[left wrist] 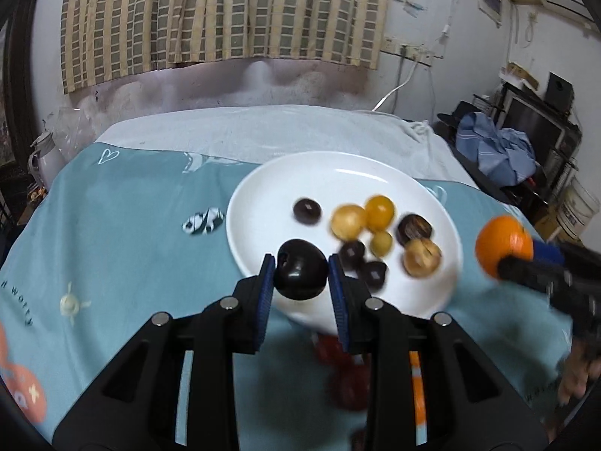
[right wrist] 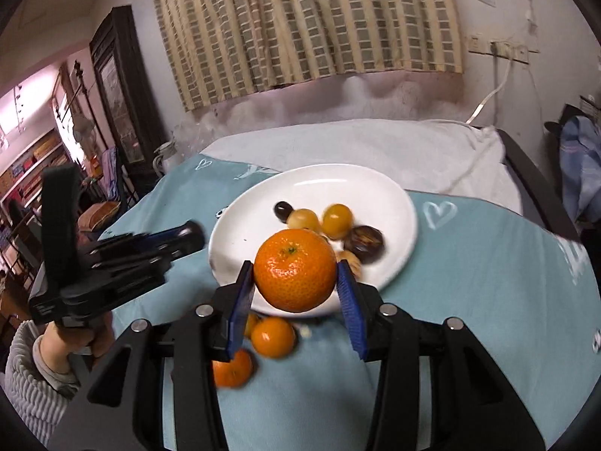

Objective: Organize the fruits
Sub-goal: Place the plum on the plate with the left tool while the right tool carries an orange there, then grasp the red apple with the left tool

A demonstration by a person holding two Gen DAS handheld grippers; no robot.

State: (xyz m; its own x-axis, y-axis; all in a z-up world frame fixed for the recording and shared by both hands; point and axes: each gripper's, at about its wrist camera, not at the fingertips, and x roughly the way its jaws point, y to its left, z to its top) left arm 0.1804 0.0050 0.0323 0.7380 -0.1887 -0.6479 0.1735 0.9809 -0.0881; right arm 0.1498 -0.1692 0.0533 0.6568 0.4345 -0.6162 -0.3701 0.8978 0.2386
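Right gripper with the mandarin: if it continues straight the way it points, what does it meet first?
Probably the white plate, near its front rim; the right gripper, holding the mandarin, points down toward it. Depth is unclear.

Fruits (left wrist: pixel 379 208) on plate (left wrist: pixel 263 195), center-table (left wrist: pixel 112 225)

A checked beige curtain (left wrist: pixel 225 15) hangs on a stained white wall (left wrist: pixel 432 75). A dark wooden cabinet (right wrist: pixel 116 86) stands left; a crumpled blue cloth (left wrist: pixel 496 146) lies right.

Blue patterned cloth (right wrist: pixel 488 282) — white plate (right wrist: pixel 375 195), loose tangerines (right wrist: pixel 272 336) directly on it.
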